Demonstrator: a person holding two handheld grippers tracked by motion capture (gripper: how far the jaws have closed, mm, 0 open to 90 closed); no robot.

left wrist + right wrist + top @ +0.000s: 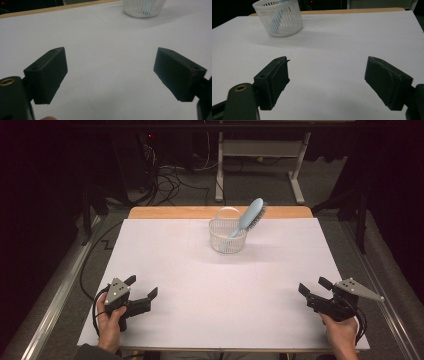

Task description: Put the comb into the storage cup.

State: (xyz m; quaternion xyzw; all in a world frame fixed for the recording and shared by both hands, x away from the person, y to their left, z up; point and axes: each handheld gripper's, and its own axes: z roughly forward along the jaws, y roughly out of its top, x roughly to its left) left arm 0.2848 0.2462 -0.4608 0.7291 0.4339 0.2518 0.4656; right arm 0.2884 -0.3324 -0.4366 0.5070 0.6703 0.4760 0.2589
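Grippers, left (141, 287) and right (312, 286), rest wide-jawed, empty, well short of basket (227, 243) holding brush (251, 215); next, probably reach forward.

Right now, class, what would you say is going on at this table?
A person sits at a white table with a tool in each hand. The left tool and the right tool both rest near the front corners, jaws wide open, holding nothing. Toward the far edge stands a small white basket, and a light blue hairbrush leans in it, handle down, bristle end sticking out over the rim. Neither tool is near the basket.
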